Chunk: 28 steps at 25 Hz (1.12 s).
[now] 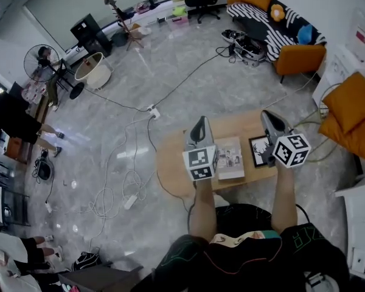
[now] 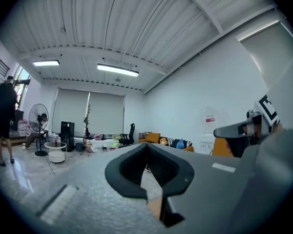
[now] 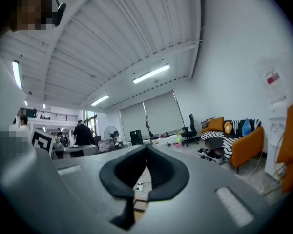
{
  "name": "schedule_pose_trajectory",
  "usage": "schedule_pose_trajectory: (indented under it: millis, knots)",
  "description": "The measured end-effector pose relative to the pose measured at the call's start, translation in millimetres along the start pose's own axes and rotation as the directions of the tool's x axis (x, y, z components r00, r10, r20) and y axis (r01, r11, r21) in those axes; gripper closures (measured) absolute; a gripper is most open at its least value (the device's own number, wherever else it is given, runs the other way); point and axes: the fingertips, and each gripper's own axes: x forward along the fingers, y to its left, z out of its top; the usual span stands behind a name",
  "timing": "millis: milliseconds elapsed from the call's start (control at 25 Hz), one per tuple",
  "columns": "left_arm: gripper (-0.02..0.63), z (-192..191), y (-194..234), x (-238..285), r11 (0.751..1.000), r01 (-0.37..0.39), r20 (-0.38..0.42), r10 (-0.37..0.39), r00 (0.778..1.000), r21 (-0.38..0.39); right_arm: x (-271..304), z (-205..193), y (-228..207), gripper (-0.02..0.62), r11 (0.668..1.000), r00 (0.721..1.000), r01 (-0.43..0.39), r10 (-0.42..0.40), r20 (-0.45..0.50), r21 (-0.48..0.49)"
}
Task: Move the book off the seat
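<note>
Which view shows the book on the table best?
The head view: it looks down on the book, flat on the table. The left and right gripper views look level across the room; I cannot make out the book there.

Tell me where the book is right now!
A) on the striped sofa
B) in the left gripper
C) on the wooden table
C: the book lies flat on the wooden table, while the left gripper has its jaws shut with nothing between them.
</note>
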Motion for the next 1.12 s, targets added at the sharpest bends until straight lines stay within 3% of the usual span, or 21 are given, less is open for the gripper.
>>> schedule_pose_trajectory:
  millis: [200, 400, 760, 1120]
  knots:
    - [0.595, 0.0, -7.7, 5.9, 1.000, -0.004, -0.004, 0.004, 1.000, -0.003, 1.3, 4.5, -7.0, 0.592, 0.990, 0.997, 0.062, -0.068, -0.041, -0.127]
    - [0.595, -0.9, -11.1, 9.8, 1.000, -0.008, 0.003, 0.008, 1.000, 0.005, 6.1, 11.5, -13.8, 0.592, 0.981, 0.994, 0.102, -0.106, -0.015, -0.167]
    - [0.595, 0.0, 6.3, 2.8, 0.999, -0.039, 0.015, 0.039, 0.999, -0.002, 19.9, 5.9, 4.3, 0.592, 0.978, 0.996, 0.078, -0.084, -0.025, -0.192]
    - [0.595, -4.0, -0.5, 16.7, 0.999, -0.042, 0.024, 0.042, 0.999, -0.012, 20.0, 9.8, -9.6, 0.592, 0.967, 0.995, 0.097, -0.102, -0.012, -0.234]
